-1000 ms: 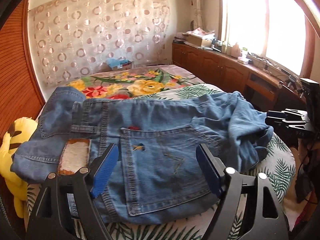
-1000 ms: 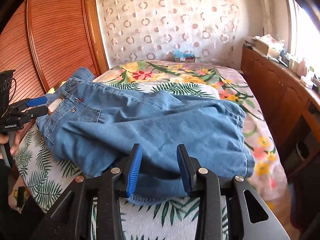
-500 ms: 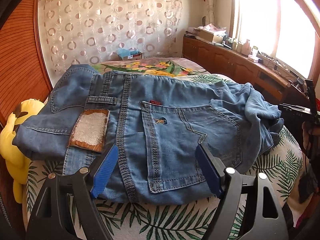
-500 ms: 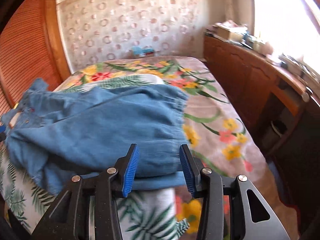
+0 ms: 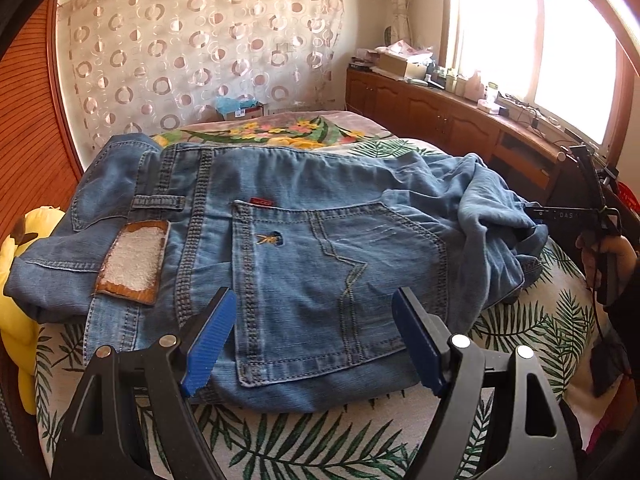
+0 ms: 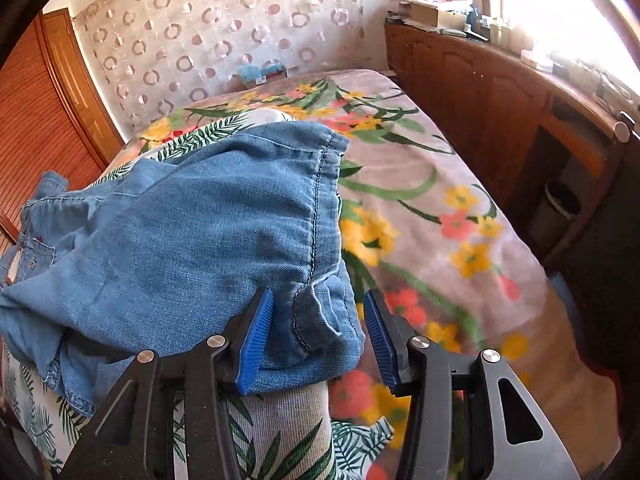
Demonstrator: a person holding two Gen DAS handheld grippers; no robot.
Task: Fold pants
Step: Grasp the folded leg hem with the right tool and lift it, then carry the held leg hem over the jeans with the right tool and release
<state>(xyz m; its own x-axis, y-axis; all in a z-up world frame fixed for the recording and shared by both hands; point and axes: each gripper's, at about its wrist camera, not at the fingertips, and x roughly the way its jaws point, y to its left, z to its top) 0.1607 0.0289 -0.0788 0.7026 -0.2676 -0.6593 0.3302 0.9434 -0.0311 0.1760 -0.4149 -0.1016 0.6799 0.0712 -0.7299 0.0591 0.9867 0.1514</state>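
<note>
One pair of jeans [image 5: 304, 248], two grippers, perhaps one yellow plush toy [image 5: 18, 280].

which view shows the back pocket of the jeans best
The left wrist view. The back pocket faces the camera whole, stitching and small embroidered mark clear, lying between the open left gripper fingers. In the right wrist view that pocket is only a small sliver at the far left edge, behind the bunched jeans leg.
</note>
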